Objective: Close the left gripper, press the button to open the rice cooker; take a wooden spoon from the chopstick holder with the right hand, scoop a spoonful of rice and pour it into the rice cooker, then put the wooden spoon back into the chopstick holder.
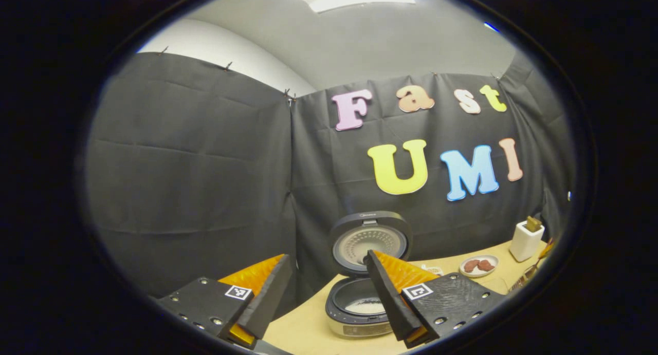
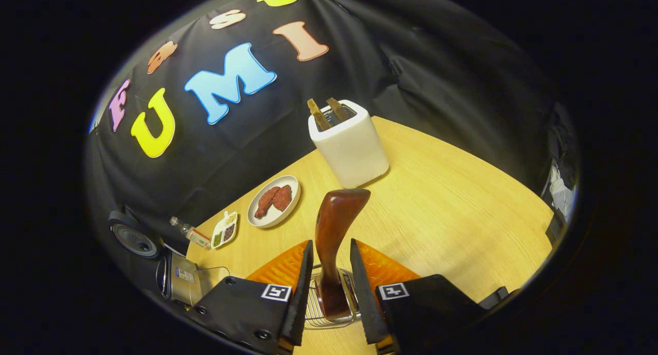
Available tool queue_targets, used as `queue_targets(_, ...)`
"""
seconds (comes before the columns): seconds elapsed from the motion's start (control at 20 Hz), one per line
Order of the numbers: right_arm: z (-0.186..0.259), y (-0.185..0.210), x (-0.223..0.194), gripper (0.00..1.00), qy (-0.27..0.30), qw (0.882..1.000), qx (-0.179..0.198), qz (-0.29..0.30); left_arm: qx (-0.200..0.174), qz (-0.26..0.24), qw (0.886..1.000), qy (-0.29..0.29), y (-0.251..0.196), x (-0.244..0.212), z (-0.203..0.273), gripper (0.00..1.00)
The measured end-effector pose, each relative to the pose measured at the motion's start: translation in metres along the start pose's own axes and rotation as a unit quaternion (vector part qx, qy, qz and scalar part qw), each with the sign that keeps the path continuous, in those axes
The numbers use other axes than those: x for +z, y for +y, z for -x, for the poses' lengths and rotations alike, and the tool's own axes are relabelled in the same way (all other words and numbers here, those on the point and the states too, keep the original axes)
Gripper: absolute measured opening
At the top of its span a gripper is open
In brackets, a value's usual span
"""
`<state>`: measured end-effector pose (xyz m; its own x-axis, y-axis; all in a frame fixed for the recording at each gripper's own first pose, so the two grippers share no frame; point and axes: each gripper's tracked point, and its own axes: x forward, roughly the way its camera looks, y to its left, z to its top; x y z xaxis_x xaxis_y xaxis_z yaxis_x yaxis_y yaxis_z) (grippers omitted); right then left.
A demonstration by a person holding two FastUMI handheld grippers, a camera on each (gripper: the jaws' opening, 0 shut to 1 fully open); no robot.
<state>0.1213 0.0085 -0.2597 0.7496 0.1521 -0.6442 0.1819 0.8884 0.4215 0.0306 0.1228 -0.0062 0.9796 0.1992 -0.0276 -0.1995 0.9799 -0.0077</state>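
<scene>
Wooden table [image 2: 442, 201] under black cloth wall [image 1: 195, 165]; both tools apart, empty.

— Where does the left gripper view look from?
— Low, level, facing the rice cooker [image 1: 366, 278] just ahead.
— The right gripper view?
— High, tilted down, close above the chopstick holder [image 2: 329, 301]; both share the toaster [image 1: 526, 240] and plate [image 1: 479, 265].

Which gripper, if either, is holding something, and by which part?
Neither grips yet. The right gripper has open jaws either side of the wooden spoon handle; the left gripper is open.
</scene>
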Motion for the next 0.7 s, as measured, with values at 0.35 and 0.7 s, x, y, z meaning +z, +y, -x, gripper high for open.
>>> queue_targets(0.35, 0.004, 0.002, 0.002, 0.13, -0.006, 1.000, -0.004, -0.009, -0.001, -0.002, 1.000, 0.003, 0.008, -0.002, -0.001, 0.88)
queue_targets(0.7, 0.036, 0.030, 0.033, 0.13, -0.066, 0.993, -0.008, 0.095, -0.017, 0.007, 1.000, 0.000, 0.000, 0.000, -0.009, 0.88)
